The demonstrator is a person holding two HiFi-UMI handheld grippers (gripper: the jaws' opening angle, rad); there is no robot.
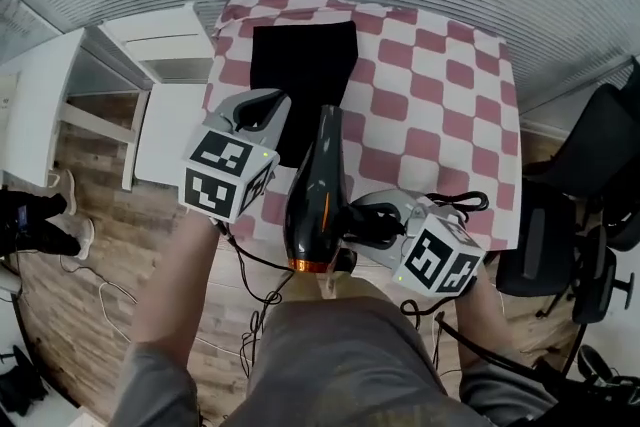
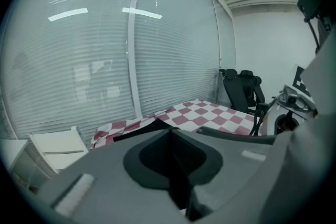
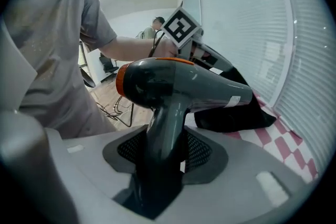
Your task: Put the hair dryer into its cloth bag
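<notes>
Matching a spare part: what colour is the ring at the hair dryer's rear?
Orange ring on the dark grey hair dryer; best in the right gripper view.

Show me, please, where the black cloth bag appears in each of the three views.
Head view: the black cloth bag lies flat at top centre, on the table.
Left gripper view: a dark strip left of centre, at the cloth's near edge.
Right gripper view: right of centre, below the hair dryer.
Shared landmark: the red-and-white checked tablecloth.
</notes>
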